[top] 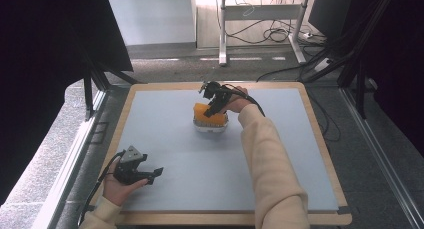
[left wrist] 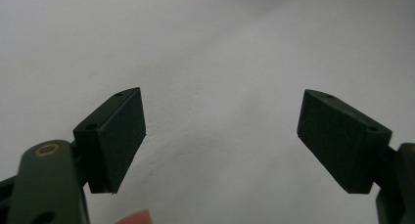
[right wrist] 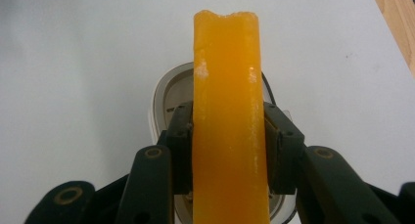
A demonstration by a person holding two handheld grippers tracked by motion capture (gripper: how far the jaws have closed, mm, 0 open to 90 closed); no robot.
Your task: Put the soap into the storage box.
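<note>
An orange block [right wrist: 227,121] with a rough, waxy surface stands between the jaws of my right gripper [right wrist: 227,150], which is shut on it from both sides. Below it lies a white oval dish-like object [right wrist: 164,94] on the grey mat. In the high view the right gripper [top: 214,103] holds the orange block [top: 202,111] over the white object [top: 210,125] near the far middle of the mat. My left gripper [top: 150,175] rests at the near left, held by a hand. Its jaws [left wrist: 220,136] stand wide apart with only bare mat between them.
The grey mat [top: 200,164] covers a wooden table [top: 225,219]. Beyond the far edge stand desk legs and loose cables [top: 270,34] on the floor. Black frame struts [top: 95,84] rise at both sides of the table.
</note>
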